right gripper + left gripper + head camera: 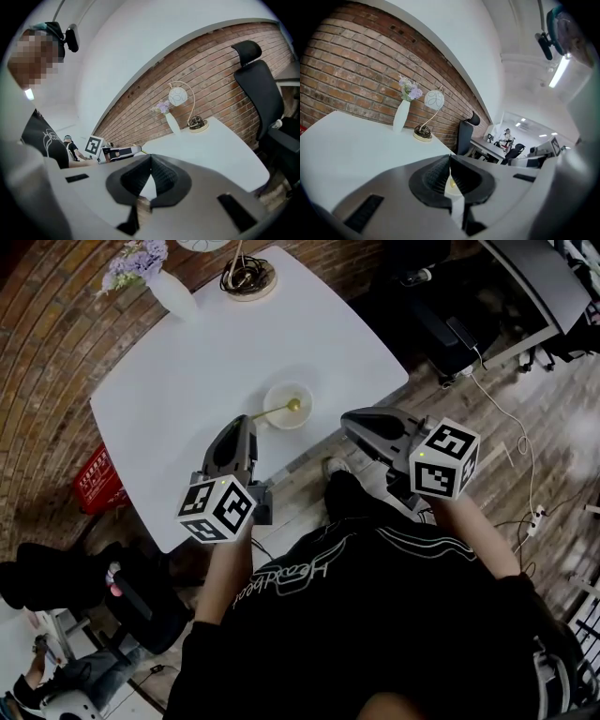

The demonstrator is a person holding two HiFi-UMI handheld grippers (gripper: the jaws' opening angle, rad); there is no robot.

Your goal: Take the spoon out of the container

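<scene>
Only a gold glint of the spoon [452,183] to be seen through the slit under the left gripper [450,158] – too little to tell contact. In the head view, spoon lying in the container [302,422] near the front edge of the table [187,381], handle out over the rim toward the left gripper's tip. Bare white surface beyond, up to the vase [174,292] and lamp [248,277]. Both grippers held out before the body, right gripper [151,158] off the table's edge above the floor – fingers of each pressed together, clasping nothing that shows.
</scene>
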